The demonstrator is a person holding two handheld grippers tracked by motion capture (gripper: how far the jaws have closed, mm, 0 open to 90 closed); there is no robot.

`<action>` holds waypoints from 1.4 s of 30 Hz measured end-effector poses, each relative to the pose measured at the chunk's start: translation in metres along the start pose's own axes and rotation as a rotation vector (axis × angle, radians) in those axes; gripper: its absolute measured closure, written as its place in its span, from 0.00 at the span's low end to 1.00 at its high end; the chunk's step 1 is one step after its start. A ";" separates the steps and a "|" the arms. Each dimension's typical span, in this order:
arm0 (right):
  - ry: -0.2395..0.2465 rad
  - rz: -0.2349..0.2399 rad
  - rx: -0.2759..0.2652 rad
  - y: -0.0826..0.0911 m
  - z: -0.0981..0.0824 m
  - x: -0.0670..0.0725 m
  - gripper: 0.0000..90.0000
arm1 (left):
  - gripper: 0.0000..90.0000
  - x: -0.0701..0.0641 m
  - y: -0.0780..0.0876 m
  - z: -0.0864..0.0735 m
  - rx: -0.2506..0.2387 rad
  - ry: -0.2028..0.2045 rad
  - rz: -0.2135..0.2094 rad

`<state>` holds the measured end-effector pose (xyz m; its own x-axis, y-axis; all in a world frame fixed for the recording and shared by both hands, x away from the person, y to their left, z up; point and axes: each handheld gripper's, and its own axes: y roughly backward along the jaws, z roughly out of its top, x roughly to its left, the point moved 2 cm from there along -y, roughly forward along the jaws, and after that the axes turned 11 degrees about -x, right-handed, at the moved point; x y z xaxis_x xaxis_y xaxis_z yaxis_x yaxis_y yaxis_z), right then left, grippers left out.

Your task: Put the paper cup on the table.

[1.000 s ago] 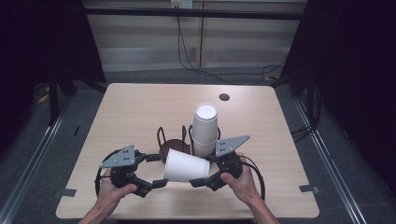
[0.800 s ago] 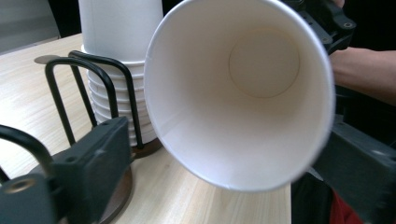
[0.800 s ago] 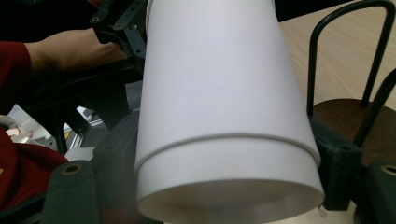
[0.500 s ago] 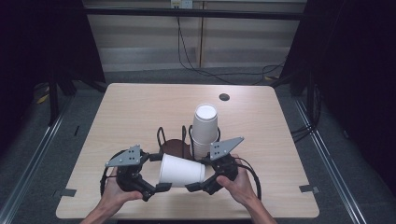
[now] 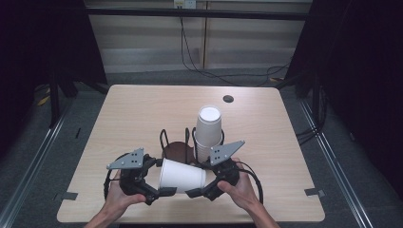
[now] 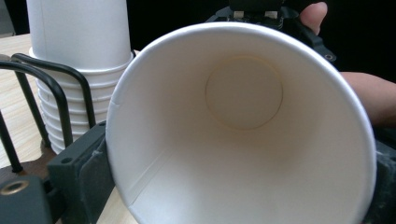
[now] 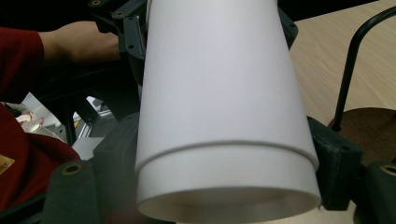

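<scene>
A white paper cup (image 5: 183, 175) lies on its side above the table's front, held between both grippers. My left gripper (image 5: 163, 178) straddles its mouth end. In the left gripper view I look straight into the cup (image 6: 243, 93). The left gripper (image 6: 232, 179) has just been opening wide and then closing a little, and both its jaws touch the rim. My right gripper (image 5: 198, 179) is shut on the base end. In the right gripper view its jaws (image 7: 225, 161) press the sides of the cup (image 7: 219, 84), which has a ridge round it near them.
Just behind the cup, a stack of white cups (image 5: 209, 126) (image 6: 79, 42) stands in a black wire holder (image 5: 178, 147) (image 7: 348, 70) with a brown base. A round hole (image 5: 228, 99) lies at the wooden table's (image 5: 133, 114) far side. The front edge is close under the hands.
The left gripper has come in toward the cup and its jaws now stand wider round the mouth end. Cup and right gripper have drifted slightly toward the front edge.
</scene>
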<state>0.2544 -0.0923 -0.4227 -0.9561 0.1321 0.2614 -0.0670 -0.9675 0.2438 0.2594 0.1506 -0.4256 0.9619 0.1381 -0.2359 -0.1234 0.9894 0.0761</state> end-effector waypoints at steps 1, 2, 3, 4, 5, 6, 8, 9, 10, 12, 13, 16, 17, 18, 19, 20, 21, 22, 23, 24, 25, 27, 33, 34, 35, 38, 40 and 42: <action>0.000 0.003 -0.003 0.000 0.000 0.000 0.27 | 0.07 0.000 0.000 0.000 -0.001 0.000 0.001; -0.002 0.004 -0.001 0.000 0.000 0.000 0.27 | 0.07 0.000 0.000 0.000 -0.002 0.000 -0.002; -0.001 0.003 0.001 0.000 0.000 0.000 0.27 | 0.08 0.000 0.000 0.000 -0.003 -0.002 -0.003; 0.000 0.005 0.003 0.000 0.000 0.000 0.27 | 0.08 0.000 0.001 0.001 -0.008 0.002 -0.004; -0.001 0.006 0.002 0.000 0.000 0.000 0.27 | 0.09 0.000 0.001 0.002 -0.003 -0.002 -0.002; -0.003 0.009 0.004 0.000 -0.001 -0.001 0.27 | 0.10 -0.001 0.001 0.002 -0.007 -0.001 -0.004; -0.006 0.014 0.011 0.000 -0.002 -0.001 0.27 | 0.11 -0.001 0.002 0.003 -0.009 0.003 -0.013; -0.006 0.015 0.013 0.000 -0.002 -0.002 0.27 | 0.13 0.000 0.003 0.004 -0.004 0.004 -0.015; -0.001 0.011 0.015 -0.001 -0.003 -0.002 0.26 | 0.14 0.001 0.002 0.004 -0.004 0.010 -0.018; 0.002 0.002 0.019 -0.002 -0.004 -0.003 0.25 | 0.15 0.001 0.002 0.004 -0.004 0.007 -0.019; 0.000 0.003 0.019 -0.002 -0.005 -0.004 0.25 | 0.16 0.000 0.002 0.004 -0.001 0.004 -0.019; 0.003 0.004 0.020 -0.003 -0.005 -0.004 0.24 | 0.17 -0.001 0.003 0.006 0.002 -0.009 -0.016; 0.005 0.004 0.018 -0.003 -0.005 -0.004 0.24 | 0.17 -0.002 0.003 0.007 0.006 -0.015 -0.011; 0.002 0.004 0.015 -0.003 -0.005 -0.004 0.22 | 0.17 -0.002 0.003 0.007 0.008 -0.018 -0.011; -0.001 0.003 0.016 -0.003 -0.005 -0.004 0.20 | 0.17 -0.002 0.003 0.008 0.005 -0.017 -0.012; -0.002 0.002 0.018 -0.003 -0.005 -0.004 0.19 | 0.17 -0.002 0.003 0.008 0.008 -0.022 -0.007; 0.000 -0.002 0.019 -0.003 -0.005 -0.003 0.16 | 0.17 -0.002 0.003 0.008 0.012 -0.019 -0.010; -0.001 -0.010 0.015 -0.003 -0.005 -0.003 0.16 | 0.17 -0.001 0.003 0.008 0.015 -0.020 -0.009; 0.002 -0.019 0.011 -0.002 -0.005 -0.003 0.15 | 0.17 -0.001 0.004 0.008 0.020 -0.020 -0.011; 0.004 -0.023 0.009 -0.002 -0.005 -0.003 0.15 | 0.17 0.000 0.004 0.009 0.020 -0.018 -0.011; 0.009 -0.032 -0.001 -0.001 -0.005 -0.003 0.15 | 0.17 0.001 0.005 0.009 0.020 -0.012 -0.014; 0.010 -0.047 -0.029 0.002 -0.005 -0.004 0.15 | 0.17 0.002 0.006 0.009 0.020 -0.012 -0.015; -0.004 -0.078 -0.048 0.008 -0.004 -0.006 0.15 | 0.16 0.002 0.009 0.010 0.027 -0.014 0.007; 0.002 -0.087 -0.048 0.009 -0.004 -0.006 0.15 | 0.16 0.002 0.010 0.011 0.028 -0.012 0.014; 0.003 -0.092 -0.048 0.009 -0.004 -0.005 0.15 | 0.16 0.003 0.010 0.010 0.032 -0.007 0.022; 0.007 -0.141 -0.043 0.009 -0.003 -0.005 0.15 | 0.16 0.004 0.010 0.009 0.045 -0.002 0.039; 0.009 -0.154 -0.047 0.010 -0.002 -0.005 0.15 | 0.16 0.005 0.011 0.009 0.053 -0.001 0.048; 0.009 -0.165 -0.050 0.012 -0.002 -0.005 0.15 | 0.17 0.005 0.012 0.009 0.061 -0.007 0.058</action>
<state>0.2577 -0.1047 -0.4230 -0.9335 0.2885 0.2128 -0.2375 -0.9424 0.2356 0.2651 0.1624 -0.4175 0.9553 0.1941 -0.2231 -0.1634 0.9753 0.1487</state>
